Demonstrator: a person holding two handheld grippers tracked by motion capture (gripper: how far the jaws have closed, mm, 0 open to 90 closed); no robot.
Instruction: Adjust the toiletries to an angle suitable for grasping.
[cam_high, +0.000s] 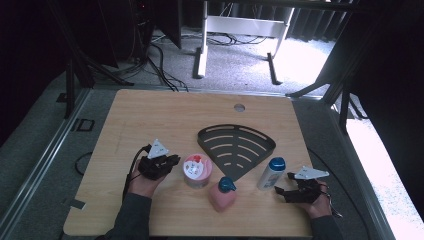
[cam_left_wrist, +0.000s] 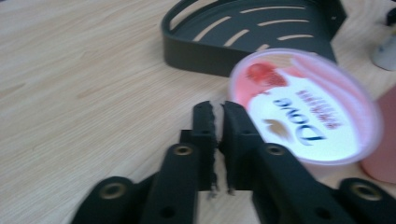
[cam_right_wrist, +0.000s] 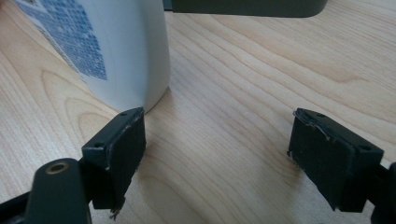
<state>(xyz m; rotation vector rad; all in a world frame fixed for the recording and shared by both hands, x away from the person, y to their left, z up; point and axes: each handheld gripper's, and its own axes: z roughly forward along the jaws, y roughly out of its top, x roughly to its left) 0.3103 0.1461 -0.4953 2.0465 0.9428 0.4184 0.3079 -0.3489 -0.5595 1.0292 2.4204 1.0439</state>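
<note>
Left tongs (cam_left_wrist: 218, 109): jaws together, nothing between them, poised just left of the Dove tub (cam_left_wrist: 306, 109), apart from it. The tub's lid lettering is blurred; its lower wall is cut off behind the jaws. Right tongs (cam_right_wrist: 217, 140): jaws wide apart over bare table (cam_right_wrist: 261, 70), the white bottle (cam_right_wrist: 126, 51) just beyond the left jaw; contact cannot be judged, and the bottle's top is out of frame. In the high view, a pink pump bottle (cam_high: 222, 195) stands between both tongs, before the dark corner caddy (cam_high: 236, 148).
</note>
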